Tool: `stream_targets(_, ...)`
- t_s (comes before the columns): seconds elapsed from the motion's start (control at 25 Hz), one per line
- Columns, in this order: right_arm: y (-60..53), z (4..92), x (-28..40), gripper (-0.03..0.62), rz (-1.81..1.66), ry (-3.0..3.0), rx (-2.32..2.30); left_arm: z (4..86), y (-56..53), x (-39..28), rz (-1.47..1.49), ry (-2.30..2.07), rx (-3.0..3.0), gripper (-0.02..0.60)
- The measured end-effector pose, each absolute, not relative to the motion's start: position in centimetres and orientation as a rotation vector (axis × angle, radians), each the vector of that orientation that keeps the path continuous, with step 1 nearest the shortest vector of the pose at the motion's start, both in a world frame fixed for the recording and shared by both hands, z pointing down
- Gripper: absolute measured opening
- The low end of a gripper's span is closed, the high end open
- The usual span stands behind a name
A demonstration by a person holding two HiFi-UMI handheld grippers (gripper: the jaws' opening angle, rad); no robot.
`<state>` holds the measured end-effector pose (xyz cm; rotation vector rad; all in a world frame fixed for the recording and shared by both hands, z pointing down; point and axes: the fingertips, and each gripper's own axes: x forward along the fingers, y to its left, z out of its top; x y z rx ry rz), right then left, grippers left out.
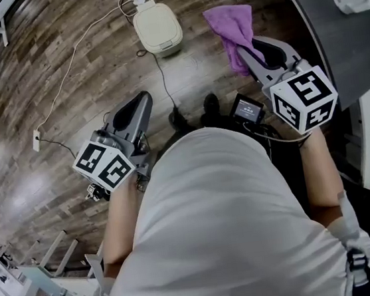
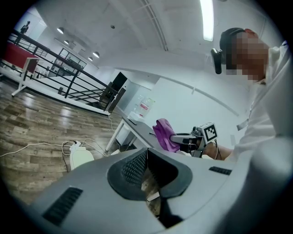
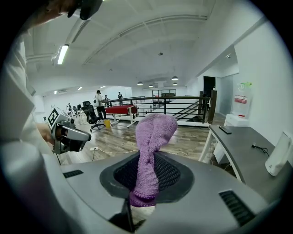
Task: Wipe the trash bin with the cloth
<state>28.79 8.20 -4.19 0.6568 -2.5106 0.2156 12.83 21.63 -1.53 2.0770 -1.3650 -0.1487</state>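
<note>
Below, a wood-plank floor (image 1: 64, 92) is seen in an open hall with black railings (image 3: 183, 103). A grey desk (image 1: 338, 31) is set at the right, and the cream trash bin (image 1: 157, 27) on the floor ahead. The purple cloth (image 3: 151, 151) is clamped in the right gripper (image 1: 249, 59), its long axis run along the jaws and its free end pointed forward; the left gripper (image 1: 144, 101) is closed on nothing.

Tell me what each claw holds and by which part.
The right claw grips the purple knitted cloth by one end; the rest sticks out past the jaws. The left claw, jaws together, holds nothing.
</note>
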Motion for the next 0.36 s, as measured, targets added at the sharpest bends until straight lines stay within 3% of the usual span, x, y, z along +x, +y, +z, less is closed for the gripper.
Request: stream_targets(0.36,8.31,-4.25,28.48,0.081,0.181,-2.504,0.647,-1.50,21.78,13.03,-0.149,-1.359,2.079,0.005)
